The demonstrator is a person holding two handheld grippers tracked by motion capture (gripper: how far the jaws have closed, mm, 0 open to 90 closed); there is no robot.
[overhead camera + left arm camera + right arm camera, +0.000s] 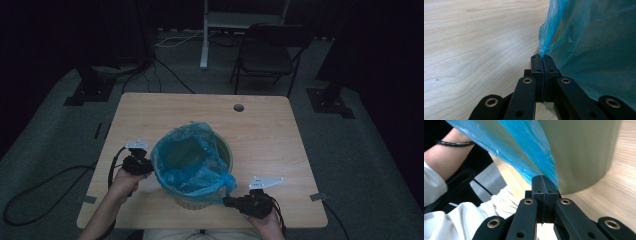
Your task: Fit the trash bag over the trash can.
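The left gripper (541, 57) has its two black jaws pressed tight together, pinching a thin fold of the blue bag (594, 45). The right gripper (541, 177) does the same, with its jaws squeezed shut on another bit of the bag (529, 152). You cannot see how much plastic is caught inside either pinch, because the jaws hide it.

The bag is thin, shiny and crinkly, and a little see-through. It lines a round, pale green bin (222, 150) that stands on the near half of the table (260, 125), between the two hands. The left gripper (145, 165) is just to the left of the bin, and the right gripper (231, 201) is at its near right, where the bag is pulled out into a little tail. The bin's side is smooth and curved (584, 152).

The table is light wood with a soft grain and rounded corners. The room is dim, so the inside of the bag is hard to make out. Far behind the table stands a dark folding chair (270, 55), partly lost in shadow. The arms are cut off at the bottom edge.
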